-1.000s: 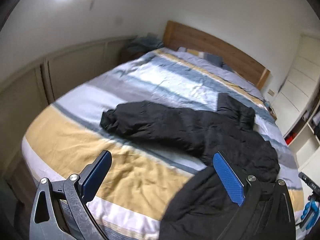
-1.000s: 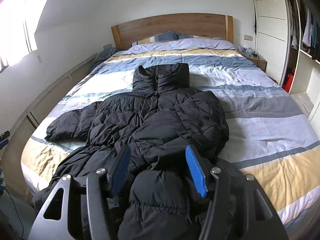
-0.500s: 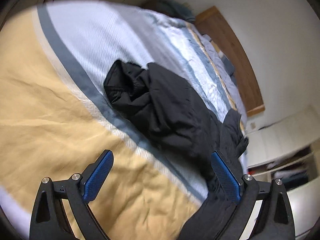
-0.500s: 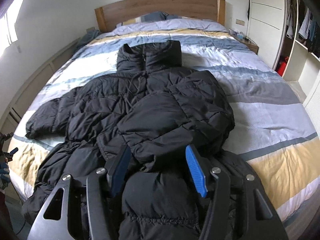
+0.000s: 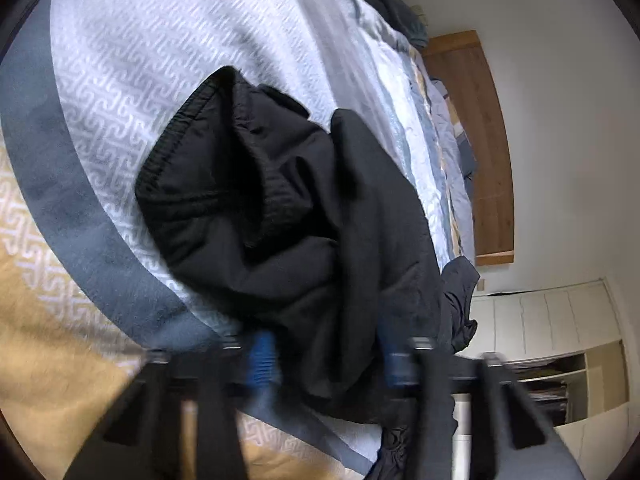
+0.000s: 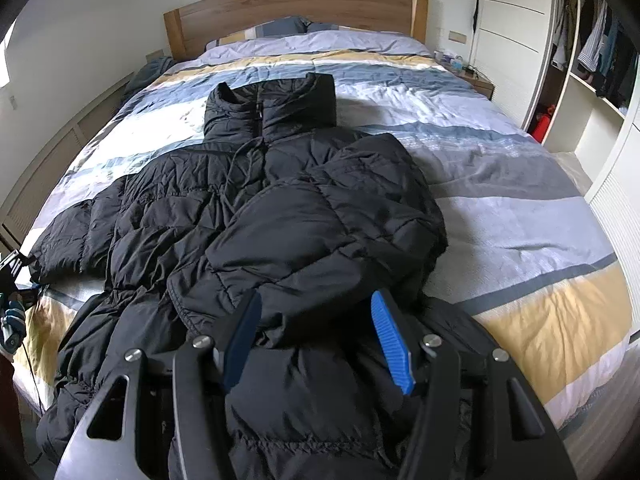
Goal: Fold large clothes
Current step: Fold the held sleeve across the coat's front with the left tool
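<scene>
Looking through your right wrist view: whole black puffer jacket (image 6: pixel 256 216) spread on striped bed (image 6: pixel 520 208), your right gripper (image 6: pixel 316 340) fingers apart above hem. Left view alone shows sleeve cuff (image 5: pixel 224 184) close; your left gripper (image 5: pixel 324 356) blurred, sleeve between fingers, grip unclear. Open wardrobe (image 6: pixel 592 56) holds hanging clothes.

Soft daylight fills the room, and the right wrist view shows it brightest at the far left edge. That view is sharp: the jacket (image 6: pixel 280 216) quilting and the bed (image 6: pixel 520 208) stripes read clearly, with a mild shadow under the jacket's right side. The left wrist view is smeared by motion; its fingers (image 5: pixel 262 354) are streaked blue blurs and the sleeve (image 5: pixel 256 208) is soft. Both views bend strongly at the rim, curving the headboard (image 6: pixel 296 4), with dark vignetted corners.
</scene>
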A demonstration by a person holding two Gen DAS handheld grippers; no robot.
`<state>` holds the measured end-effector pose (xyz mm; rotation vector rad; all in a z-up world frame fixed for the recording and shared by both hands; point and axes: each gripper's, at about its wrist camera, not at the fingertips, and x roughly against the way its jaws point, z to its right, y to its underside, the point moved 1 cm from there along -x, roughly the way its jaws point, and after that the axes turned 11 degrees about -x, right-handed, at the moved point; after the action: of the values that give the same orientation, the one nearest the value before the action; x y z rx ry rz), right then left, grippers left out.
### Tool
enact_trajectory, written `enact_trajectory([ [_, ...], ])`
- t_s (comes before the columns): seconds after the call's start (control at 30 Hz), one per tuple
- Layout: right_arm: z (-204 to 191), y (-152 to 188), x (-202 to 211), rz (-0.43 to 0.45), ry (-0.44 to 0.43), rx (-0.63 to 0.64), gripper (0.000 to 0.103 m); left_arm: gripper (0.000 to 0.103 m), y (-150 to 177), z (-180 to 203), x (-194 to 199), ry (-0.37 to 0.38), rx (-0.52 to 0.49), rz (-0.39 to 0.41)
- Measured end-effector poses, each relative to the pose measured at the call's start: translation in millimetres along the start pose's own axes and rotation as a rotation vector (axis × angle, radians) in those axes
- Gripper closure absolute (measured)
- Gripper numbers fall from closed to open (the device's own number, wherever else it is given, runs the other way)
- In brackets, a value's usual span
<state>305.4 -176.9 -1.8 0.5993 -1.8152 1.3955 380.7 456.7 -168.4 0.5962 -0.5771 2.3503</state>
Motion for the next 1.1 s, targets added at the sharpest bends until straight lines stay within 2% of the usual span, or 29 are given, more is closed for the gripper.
enact_trajectory([
  [0.13, 4, 4, 7, 0.009, -0.007, -0.011, 0.047, 0.088, 4, 11, 14, -0.024, -0.067, 0.007],
  [0.23, 5, 7, 13, 0.015, -0.021, -0.018, 0.047, 0.093, 7, 27, 22, -0.052, -0.125, 0.009],
  [0.4, 9, 10, 33, 0.046, -0.054, -0.024, 0.047, 0.095, 11, 74, 41, -0.112, -0.260, 0.017],
  [0.7, 33, 16, 69, 0.108, -0.111, -0.063, 0.047, 0.096, 34, 177, 61, -0.156, -0.488, 0.026],
  [0.9, 60, 23, 84, 0.135, -0.145, -0.085, 0.047, 0.096, 64, 258, 55, -0.154, -0.637, 0.026],
  [1.1, 93, 27, 92, 0.157, -0.154, -0.088, 0.047, 0.097, 107, 331, 24, -0.148, -0.746, -0.001],
])
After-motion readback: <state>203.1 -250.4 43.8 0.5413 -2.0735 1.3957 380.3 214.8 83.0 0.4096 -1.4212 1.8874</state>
